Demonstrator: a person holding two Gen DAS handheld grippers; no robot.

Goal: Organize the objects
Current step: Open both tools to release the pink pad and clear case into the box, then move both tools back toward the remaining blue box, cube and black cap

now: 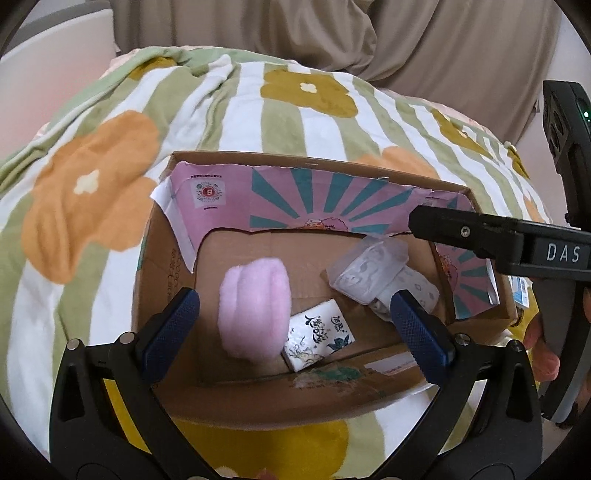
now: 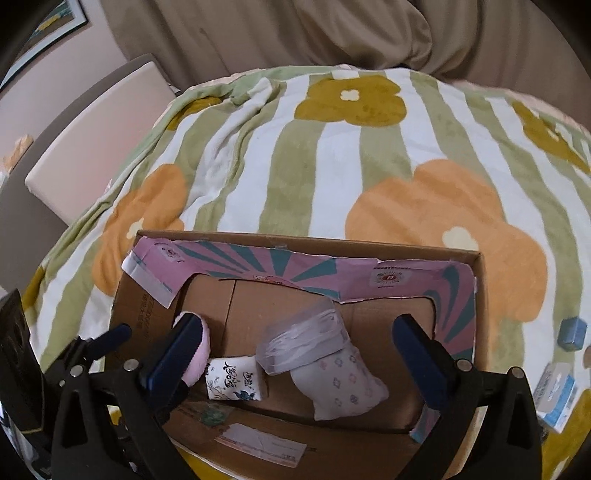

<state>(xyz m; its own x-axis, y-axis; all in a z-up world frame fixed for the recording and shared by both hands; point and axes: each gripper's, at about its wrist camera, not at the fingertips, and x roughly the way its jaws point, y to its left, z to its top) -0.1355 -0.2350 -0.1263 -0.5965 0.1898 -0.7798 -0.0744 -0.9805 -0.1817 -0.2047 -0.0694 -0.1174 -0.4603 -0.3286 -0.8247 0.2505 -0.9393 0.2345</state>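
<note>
An open cardboard box (image 1: 162, 266) with a pink and teal inner lining sits on a flowered blanket; it also shows in the right wrist view (image 2: 480, 295). Inside lie a fluffy pink item (image 1: 255, 302) (image 2: 201, 350), a white tissue pack with black writing (image 1: 317, 336) (image 2: 234, 380), a clear plastic bag of white things (image 1: 365, 273) (image 2: 303, 343) and a white patterned pouch (image 2: 343, 387). My left gripper (image 1: 295, 328) is open and empty above the box. My right gripper (image 2: 295, 354) is open and empty above the box; its finger (image 1: 480, 232) reaches over the box's right side.
The striped green and white blanket (image 2: 295, 166) with orange and olive flowers covers the surface. A small blue block (image 2: 572, 332) and a blue and white packet (image 2: 557, 395) lie right of the box. A beige curtain (image 2: 295, 33) hangs behind.
</note>
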